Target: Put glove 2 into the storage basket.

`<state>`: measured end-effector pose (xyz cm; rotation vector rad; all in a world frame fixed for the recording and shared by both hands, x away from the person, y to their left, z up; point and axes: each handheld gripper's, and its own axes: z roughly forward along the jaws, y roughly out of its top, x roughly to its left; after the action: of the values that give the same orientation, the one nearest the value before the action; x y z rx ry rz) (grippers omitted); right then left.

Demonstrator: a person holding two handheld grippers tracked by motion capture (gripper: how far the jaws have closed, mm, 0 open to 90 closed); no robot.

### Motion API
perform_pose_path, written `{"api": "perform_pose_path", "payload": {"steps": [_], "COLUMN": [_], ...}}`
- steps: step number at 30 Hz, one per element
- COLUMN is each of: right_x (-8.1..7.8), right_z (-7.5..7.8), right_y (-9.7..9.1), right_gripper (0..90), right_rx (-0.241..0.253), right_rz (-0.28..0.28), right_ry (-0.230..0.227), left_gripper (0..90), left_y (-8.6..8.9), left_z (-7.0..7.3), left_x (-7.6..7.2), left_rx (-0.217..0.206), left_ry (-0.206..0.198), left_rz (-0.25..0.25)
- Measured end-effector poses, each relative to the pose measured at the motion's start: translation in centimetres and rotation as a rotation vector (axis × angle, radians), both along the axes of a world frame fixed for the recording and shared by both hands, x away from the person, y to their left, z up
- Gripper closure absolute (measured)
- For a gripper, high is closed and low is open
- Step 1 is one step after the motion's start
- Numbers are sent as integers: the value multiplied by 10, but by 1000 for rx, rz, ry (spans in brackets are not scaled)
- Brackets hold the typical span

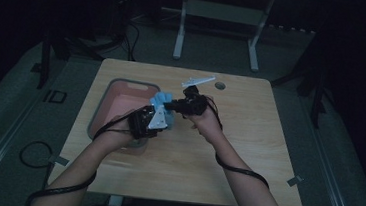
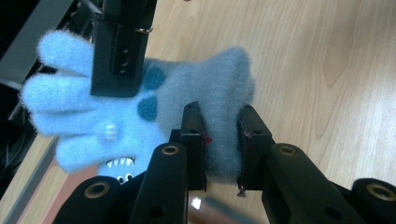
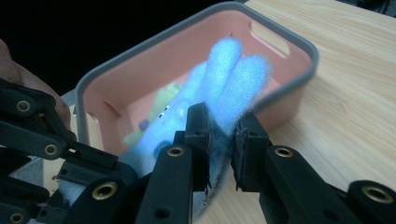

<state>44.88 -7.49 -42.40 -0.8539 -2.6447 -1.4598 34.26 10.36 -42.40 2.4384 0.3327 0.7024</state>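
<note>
Blue fuzzy glove (image 2: 140, 107) hangs stretched between both tongs — left tongs (image 2: 219, 140) clench its cuff, right tongs (image 3: 219, 140) its fingers — likely headed for the pink bin (image 3: 285, 100); releasing comes next.

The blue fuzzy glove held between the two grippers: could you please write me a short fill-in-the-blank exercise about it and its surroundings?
1. The left gripper and the right gripper are both shut on the blue fuzzy ____.
2. The bin beside the glove has a grey rim and a ____ inside.
3. The bin stands on a ____ table.
4. On the glove, below the dark blue spots, a mouth with white ____ is printed.

Missing words: glove; pink; wooden; teeth
</note>
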Motion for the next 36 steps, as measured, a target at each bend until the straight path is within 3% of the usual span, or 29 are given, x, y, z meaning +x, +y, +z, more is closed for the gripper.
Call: {"api": "perform_pose_path", "payload": {"steps": [21,27,36], "right_x": [-2,-2,0], "right_z": [2,-2,-25], "right_y": [83,95,104], "right_gripper": [785,784,784], "right_rx": [1,0,-12], "right_rz": [108,118,107], "right_ry": [0,4,39], "left_gripper": [758,758,757], "left_y": [68,82,88], "left_z": [2,-4,-20], "left_x": [-18,-19,-16], "left_rx": [4,5,7], "left_ry": [4,20,58], "left_rz": [101,113,111]}}
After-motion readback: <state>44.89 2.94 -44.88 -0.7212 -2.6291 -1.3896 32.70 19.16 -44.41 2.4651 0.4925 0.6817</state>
